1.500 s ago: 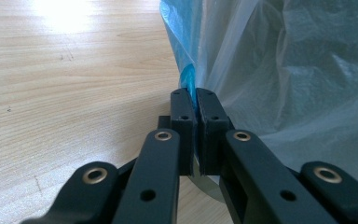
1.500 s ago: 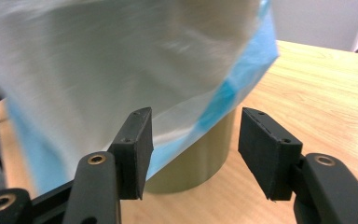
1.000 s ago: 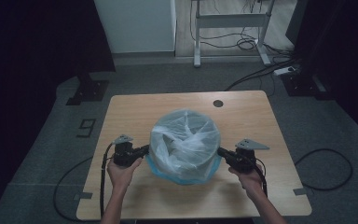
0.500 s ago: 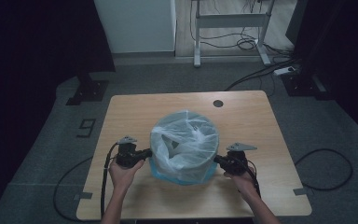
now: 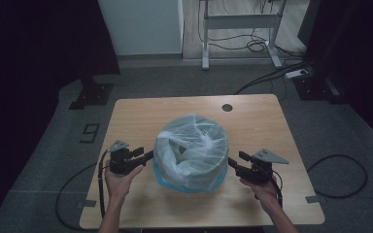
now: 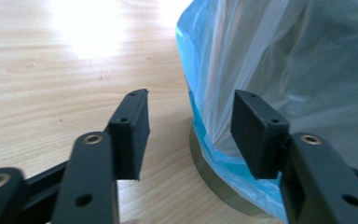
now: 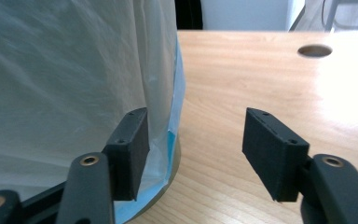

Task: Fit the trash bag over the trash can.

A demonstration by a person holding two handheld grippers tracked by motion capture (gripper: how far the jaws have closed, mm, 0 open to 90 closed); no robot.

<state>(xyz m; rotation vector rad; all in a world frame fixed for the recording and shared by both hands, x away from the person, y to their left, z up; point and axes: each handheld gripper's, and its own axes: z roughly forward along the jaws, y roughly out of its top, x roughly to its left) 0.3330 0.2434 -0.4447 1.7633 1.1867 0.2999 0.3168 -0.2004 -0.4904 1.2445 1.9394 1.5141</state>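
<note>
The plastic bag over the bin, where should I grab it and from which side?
Grip the loose blue hem of the plastic bag low on the bin's wall, where the film hangs in slack folds. Come in level from the sides: the left claw and right claw, their jaws just opened with nothing between them, already flank it there.

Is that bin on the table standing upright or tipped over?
Upright: the bin stands on its round base on the table, mouth upward.

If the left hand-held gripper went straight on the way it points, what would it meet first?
Most likely the plastic bag draped over the bin; its right pad is already beside it. Depth is hard to judge.
</note>
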